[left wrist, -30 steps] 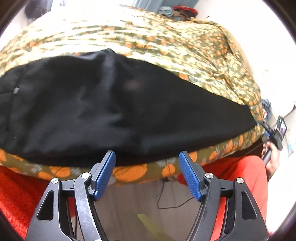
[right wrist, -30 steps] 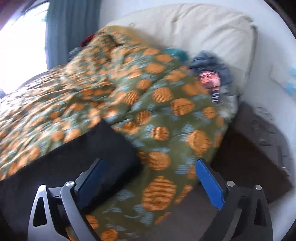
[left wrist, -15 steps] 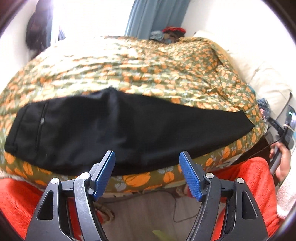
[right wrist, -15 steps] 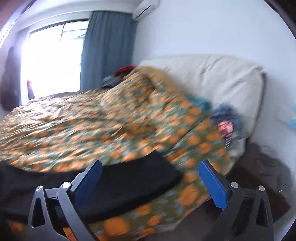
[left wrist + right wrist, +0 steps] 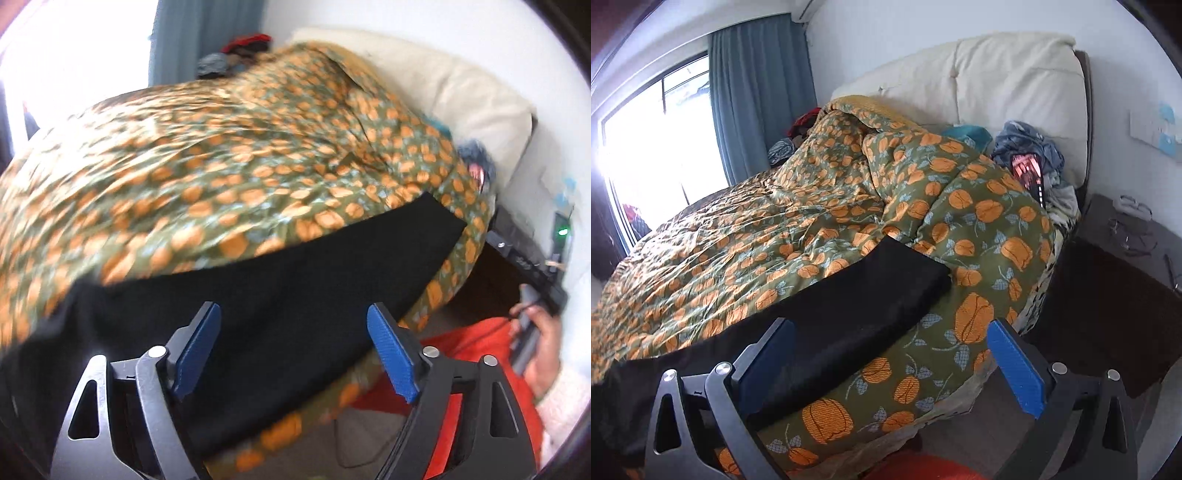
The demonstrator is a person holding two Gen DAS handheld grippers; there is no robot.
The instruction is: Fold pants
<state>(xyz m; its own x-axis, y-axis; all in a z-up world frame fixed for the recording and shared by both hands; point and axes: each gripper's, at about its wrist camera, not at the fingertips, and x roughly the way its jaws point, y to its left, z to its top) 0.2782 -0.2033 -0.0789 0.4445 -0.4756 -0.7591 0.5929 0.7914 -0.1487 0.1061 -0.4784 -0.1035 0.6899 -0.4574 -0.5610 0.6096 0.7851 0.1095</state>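
We are holding the left gripper (image 5: 293, 345) with its blue pads spread wide apart and nothing between them; it is released. It is hovering over the near edge of the bed, above the black pants (image 5: 258, 295). We are holding the right gripper (image 5: 890, 354) in the same condition: pads wide apart, gripping nothing, hanging over the near edge of the bed.

The pants (image 5: 857, 306) are lying flat as one long band along the near edge of the bed, on top of the green quilt with orange print (image 5: 768, 243). One narrow end of the band is pointing toward the head of the bed and is stopping short of the quilt's raised fold; the other end is running out of the right wrist view at the lower left. In the left wrist view the quilt (image 5: 221, 155) is blurred, and the pants are filling the space behind both pads.

A cream padded headboard (image 5: 1004, 74) is standing at the head of the bed, with a heap of clothes (image 5: 1030, 158) lying against it at the near corner. A dark bedside cabinet (image 5: 1115, 266) is standing just beside that corner. A blue curtain (image 5: 757, 92) is hanging beside the bright window (image 5: 653, 147) at the far side of the bed.

In the left wrist view our right hand (image 5: 539, 343) is showing at the right edge, closed around a gripper handle.
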